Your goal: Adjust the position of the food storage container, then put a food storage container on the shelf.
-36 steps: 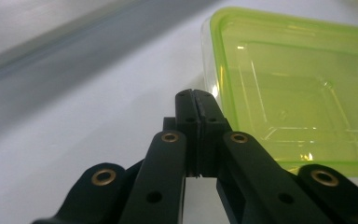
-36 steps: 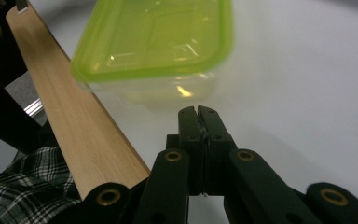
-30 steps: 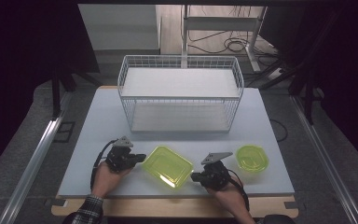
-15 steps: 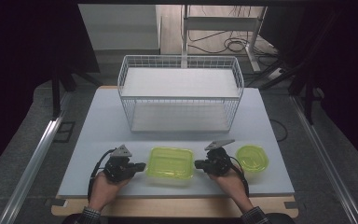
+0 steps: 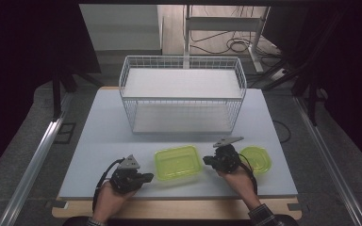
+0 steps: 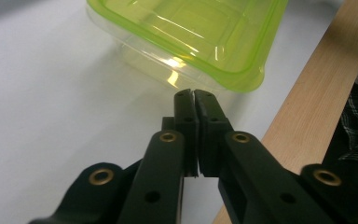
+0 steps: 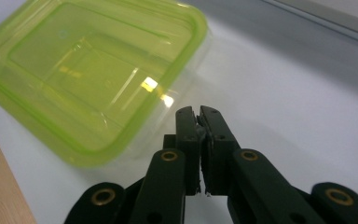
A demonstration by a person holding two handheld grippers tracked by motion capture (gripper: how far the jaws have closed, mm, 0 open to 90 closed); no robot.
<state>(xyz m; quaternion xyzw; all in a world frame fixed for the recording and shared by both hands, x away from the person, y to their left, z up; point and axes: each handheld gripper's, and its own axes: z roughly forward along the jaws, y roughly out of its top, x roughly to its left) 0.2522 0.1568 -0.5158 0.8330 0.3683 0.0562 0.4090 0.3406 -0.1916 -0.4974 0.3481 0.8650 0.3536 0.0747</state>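
A rectangular clear container with a lime-green lid [image 5: 177,161] lies flat near the table's front edge, square to it. My left gripper [image 5: 150,177] lies just left of its front left corner, shut and holding nothing. The left gripper view has the closed tips [image 6: 194,95] a short way from the container's corner [image 6: 191,32]. My right gripper [image 5: 206,161] is at the container's right side, also shut and holding nothing. From the right gripper view, the closed tips [image 7: 198,112] point at the clear wall below the lid [image 7: 88,70].
A smaller rounded lime-green container [image 5: 255,159] sits right of my right hand. A white wire basket [image 5: 183,94] stands at the middle back of the pale table [image 5: 99,136]. A wooden strip [image 5: 169,207] runs along the front edge.
The container has turned from lying diagonally to lying square with the table edge. My left gripper moved toward the front edge, and my right gripper moved away from it.
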